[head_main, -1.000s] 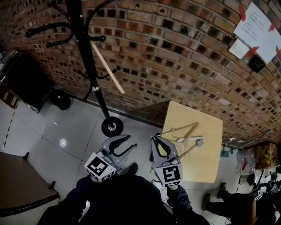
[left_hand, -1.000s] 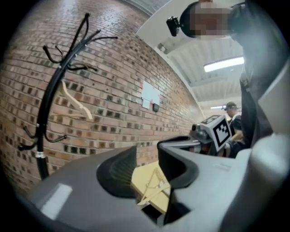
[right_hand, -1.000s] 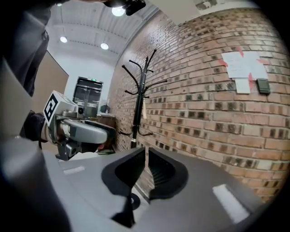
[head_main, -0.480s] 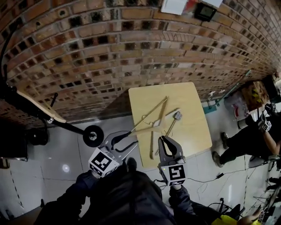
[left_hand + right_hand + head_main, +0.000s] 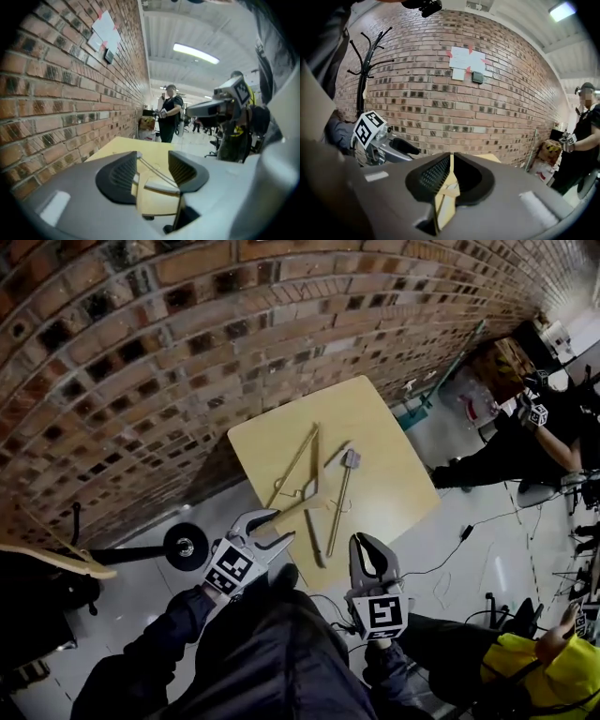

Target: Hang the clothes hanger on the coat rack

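Judging this as early stage: hanger [image 5: 314,474] is lying flat on the desk [image 5: 394,484], well apart from the coat rack [image 5: 185,547]. Left claw [image 5: 272,526] is opening beside the hanger's near end, gripping nothing; right claw [image 5: 370,554] is sitting shut, empty. Pickup and hanging remaining.

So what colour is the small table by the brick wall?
The table is a light yellowish tan, clearest in the head view.

light: dim, ceiling strip lamp [image 5: 196,53] glares | optics: fisheye bends brick wall [image 5: 187,352] | edges: dark vignette, soft
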A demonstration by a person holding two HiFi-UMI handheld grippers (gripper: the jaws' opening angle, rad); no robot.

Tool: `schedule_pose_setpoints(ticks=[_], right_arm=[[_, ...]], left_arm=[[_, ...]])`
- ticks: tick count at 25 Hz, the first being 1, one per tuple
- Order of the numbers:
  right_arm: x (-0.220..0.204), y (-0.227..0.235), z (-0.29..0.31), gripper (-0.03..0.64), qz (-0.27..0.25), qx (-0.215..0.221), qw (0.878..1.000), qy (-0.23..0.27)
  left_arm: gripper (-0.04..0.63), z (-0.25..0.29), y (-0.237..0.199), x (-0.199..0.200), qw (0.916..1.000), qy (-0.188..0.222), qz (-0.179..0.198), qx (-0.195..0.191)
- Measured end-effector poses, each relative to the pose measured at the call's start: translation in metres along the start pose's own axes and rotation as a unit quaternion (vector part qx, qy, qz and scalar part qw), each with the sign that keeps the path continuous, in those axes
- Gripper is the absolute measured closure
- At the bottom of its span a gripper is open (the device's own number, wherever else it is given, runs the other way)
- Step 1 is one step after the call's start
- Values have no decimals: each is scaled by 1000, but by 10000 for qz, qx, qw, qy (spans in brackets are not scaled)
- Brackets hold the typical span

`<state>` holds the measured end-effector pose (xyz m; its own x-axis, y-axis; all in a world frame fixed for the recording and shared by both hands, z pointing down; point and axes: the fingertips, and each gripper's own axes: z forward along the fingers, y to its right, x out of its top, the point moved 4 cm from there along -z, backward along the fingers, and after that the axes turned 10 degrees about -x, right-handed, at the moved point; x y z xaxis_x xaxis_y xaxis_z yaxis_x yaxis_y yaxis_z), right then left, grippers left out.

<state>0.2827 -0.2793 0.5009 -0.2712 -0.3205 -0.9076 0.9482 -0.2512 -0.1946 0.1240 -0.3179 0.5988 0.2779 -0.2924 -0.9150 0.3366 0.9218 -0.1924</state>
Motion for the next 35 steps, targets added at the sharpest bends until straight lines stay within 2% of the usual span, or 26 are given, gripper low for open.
schedule_pose_setpoints(ticks=[3, 6, 9, 14, 17, 19, 21, 26, 29, 31, 33, 35], right_arm=[[-6, 4, -6, 589, 87, -258, 9996, -119], [-16, 9, -13, 589, 216, -512, 9978, -357], [-23, 14, -19, 589, 284, -708, 9957, -520], [-34, 24, -31, 589, 395, -1046, 9912, -707], [-33, 31, -37, 589, 427, -1211, 9893, -693], [-33, 36, -42, 589, 471, -1305, 9876, -734], [-36, 39, -45, 589, 520, -1356, 9862, -789], [-39, 43, -47, 591, 540, -1361, 9856, -841], [-35, 42, -47, 591, 489, -1315, 9869, -798], [-34, 43, -48, 591, 454, -1297, 9873, -792], [-34, 44, -50, 591, 436, -1289, 9879, -751], [-34, 43, -51, 592, 439, -1275, 9883, -718]], left_arm=[[348, 33, -15, -33, 9977, -542, -44, -400], [330, 72, -34, -74, 9895, -1281, 5, -664], [325, 109, -51, -107, 9775, -1942, 106, -819], [326, 152, -61, -146, 9570, -2661, 187, -1138], [330, 166, -65, -172, 9403, -3184, 319, -1160], [363, 173, -66, -188, 9292, -3481, 428, -1166], [427, 175, -65, -197, 9236, -3602, 511, -1205], [450, 176, -64, -195, 9255, -3557, 269, -1276], [481, 175, -67, -192, 9280, -3529, 60, -1193], [498, 171, -69, -189, 9297, -3503, 78, -1133], [499, 167, -70, -181, 9333, -3430, 94, -1061], [499, 162, -71, -168, 9406, -3245, -19, -994]])
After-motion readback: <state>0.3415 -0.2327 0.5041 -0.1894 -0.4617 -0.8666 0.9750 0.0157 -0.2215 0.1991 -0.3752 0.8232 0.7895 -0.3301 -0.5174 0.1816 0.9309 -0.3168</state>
